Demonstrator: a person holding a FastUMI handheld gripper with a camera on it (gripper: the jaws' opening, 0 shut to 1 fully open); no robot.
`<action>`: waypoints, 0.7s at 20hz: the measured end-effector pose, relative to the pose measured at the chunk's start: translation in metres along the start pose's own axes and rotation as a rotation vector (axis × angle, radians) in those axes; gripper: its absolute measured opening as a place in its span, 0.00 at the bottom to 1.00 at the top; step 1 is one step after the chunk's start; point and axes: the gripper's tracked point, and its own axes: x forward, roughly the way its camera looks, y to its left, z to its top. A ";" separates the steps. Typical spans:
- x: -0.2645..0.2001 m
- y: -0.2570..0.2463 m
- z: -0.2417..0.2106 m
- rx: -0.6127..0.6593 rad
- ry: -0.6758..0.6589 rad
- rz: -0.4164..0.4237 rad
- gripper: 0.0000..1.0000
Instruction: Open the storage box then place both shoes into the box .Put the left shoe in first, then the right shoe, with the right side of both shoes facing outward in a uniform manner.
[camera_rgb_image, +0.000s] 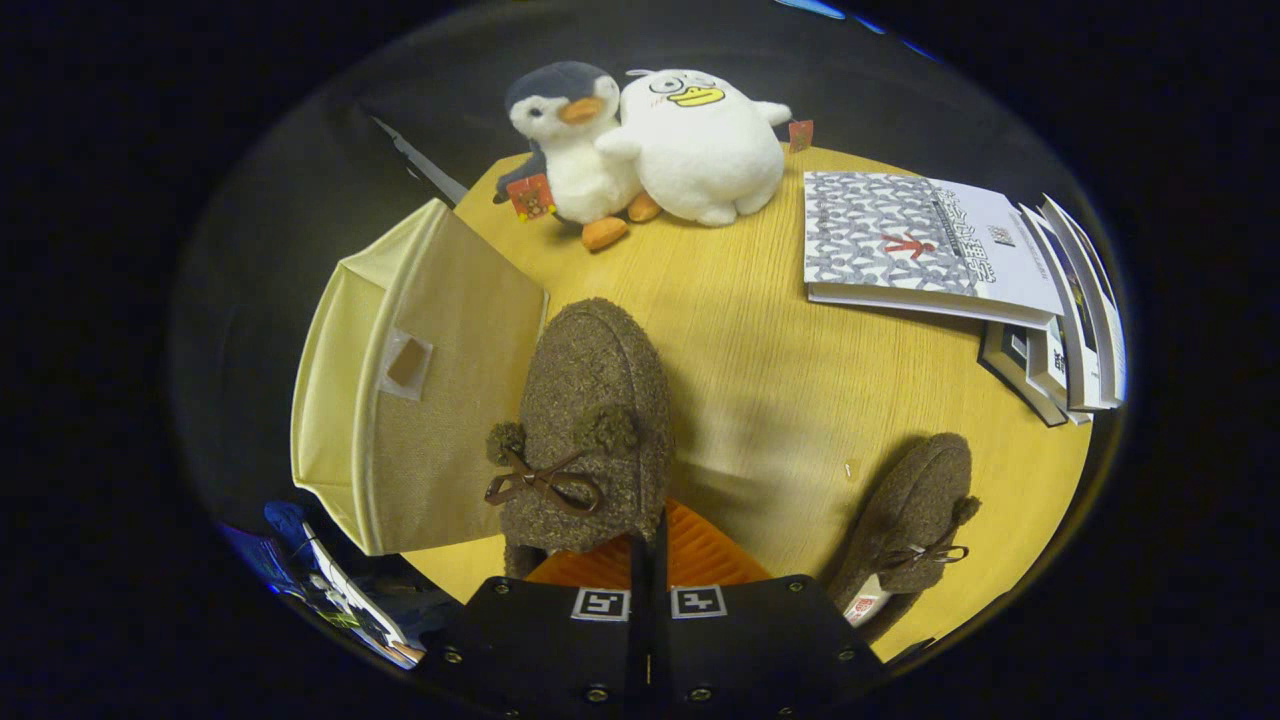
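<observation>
So the jaws are pinched nearly closed, just a thin slit between them, and they're clamped on the back edge of a fuzzy brown shoe. It sticks out straight ahead of them, toe pointing away, with a little brown bow and two pom-poms on top. It looks lifted off the wooden surface, going by the shadow beside it, though I can't swear to it.

Handling-wise, this thing looks like a soft woolly moccasin: light, floppy upper, nothing fragile. The fabric should grip fine, not slippery at all. The heel rim is the sensible spot to hold since it's the one thin edge the jaws can close over, but I'd expect the toe to sag or swing if it gets tilted fast.

Off to the right, just beside the jaws, the second shoe lies on the surface, same bow, toe pointing away too.

To the left of the held shoe is the beige fabric storage box. Its flap with the little cutout handle faces us; whether it's properly open I honestly can't tell from here.

Farther back: a stack of books on the right, and at the far edge a plush penguin leaning on a white plush duck.
</observation>
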 end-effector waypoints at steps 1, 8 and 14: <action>-0.010 0.006 0.004 0.007 -0.011 0.020 0.01; -0.078 0.051 0.039 0.007 -0.084 0.128 0.01; -0.105 0.107 0.079 -0.084 -0.123 0.188 0.01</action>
